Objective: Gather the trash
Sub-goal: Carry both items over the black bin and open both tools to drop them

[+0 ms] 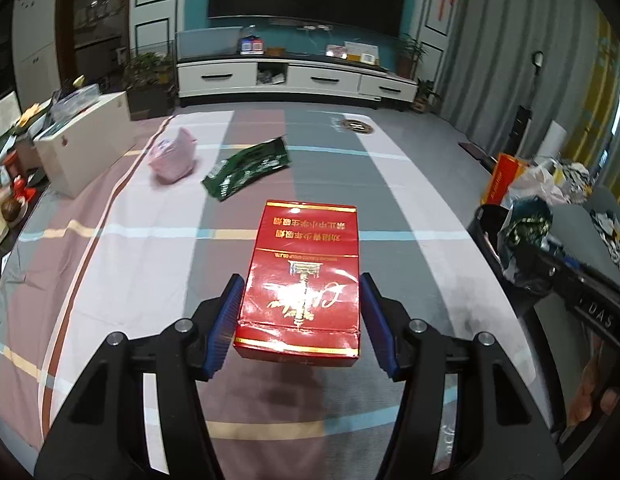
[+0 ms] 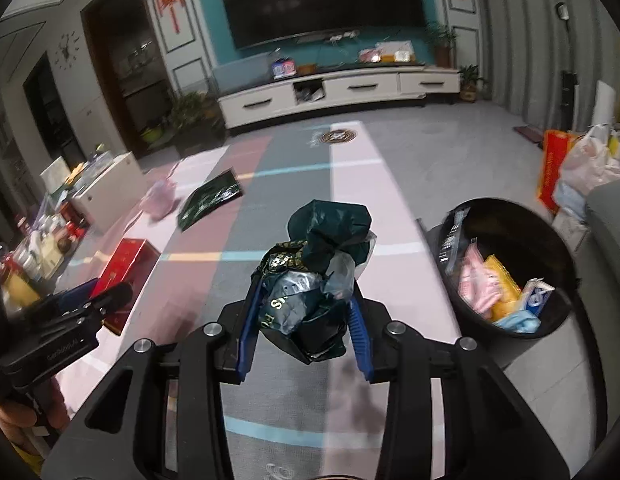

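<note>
Left gripper (image 1: 302,316): fingers apart, flanking red box (image 1: 304,276), gold Chinese print, frame centre.
Right gripper (image 2: 306,320): clamped on crumpled dark green bag (image 2: 313,276).
Bin (image 2: 549,328): lower right, blurred packets inside.

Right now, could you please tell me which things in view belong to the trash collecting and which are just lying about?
Part of the job:
- red cardboard box between the open left gripper
- crumpled dark green plastic bag held by the right gripper
- black round bin
- flat green foil packet
- pink plastic bag

Just lying about:
- white storage box
- white TV cabinet
</note>
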Motion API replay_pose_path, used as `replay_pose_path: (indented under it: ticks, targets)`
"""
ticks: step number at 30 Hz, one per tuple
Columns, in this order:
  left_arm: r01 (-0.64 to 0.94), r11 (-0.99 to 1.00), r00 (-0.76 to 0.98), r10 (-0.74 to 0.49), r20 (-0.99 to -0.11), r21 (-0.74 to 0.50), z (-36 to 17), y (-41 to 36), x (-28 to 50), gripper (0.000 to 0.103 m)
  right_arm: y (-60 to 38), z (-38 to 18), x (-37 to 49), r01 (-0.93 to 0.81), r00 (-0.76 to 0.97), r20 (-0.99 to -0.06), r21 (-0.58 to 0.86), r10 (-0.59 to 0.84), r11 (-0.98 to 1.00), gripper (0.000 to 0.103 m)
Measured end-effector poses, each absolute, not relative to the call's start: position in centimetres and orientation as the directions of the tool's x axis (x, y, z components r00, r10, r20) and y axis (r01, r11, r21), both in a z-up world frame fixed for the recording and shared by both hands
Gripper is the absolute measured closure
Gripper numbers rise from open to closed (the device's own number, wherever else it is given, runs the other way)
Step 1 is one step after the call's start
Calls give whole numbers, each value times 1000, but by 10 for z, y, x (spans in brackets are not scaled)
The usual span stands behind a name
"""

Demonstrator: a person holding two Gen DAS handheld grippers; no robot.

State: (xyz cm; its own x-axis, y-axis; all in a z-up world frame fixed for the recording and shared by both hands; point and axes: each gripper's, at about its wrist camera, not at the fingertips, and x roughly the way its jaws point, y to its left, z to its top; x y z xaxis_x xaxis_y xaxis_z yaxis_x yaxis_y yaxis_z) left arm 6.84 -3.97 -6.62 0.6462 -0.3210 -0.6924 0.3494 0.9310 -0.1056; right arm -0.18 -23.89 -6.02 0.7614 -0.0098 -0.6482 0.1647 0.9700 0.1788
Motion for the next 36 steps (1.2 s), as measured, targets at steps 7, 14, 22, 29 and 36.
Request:
replay_pose_path:
  ticks: [7, 14, 22, 29, 36]
  targets:
    - [420, 905, 638, -345, -688, -65, -57, -81, 57, 44, -271, -54, -22, 238, 783, -616, 168, -87, 957, 63]
    - [493, 870, 622, -373, -689, -26, -53, -127, 52, 44, -308, -56, -40, 307, 790, -596, 181, -144, 934, 62]
    - [589, 808, 573, -435, -695, -19, -50, -183, 52, 44, -347, -64, -54, 383, 783, -592, 215, -192, 898, 62]
    - [658, 753, 547, -473, -691, 5, -48, -230, 51, 44, -377, -77, -63, 434, 772, -598, 250, -215, 865, 62]
    - [714, 699, 515, -501, -696, 25, -53, -278, 50, 44, -399, -89, -69, 475, 757, -611, 269, -233, 838, 62]
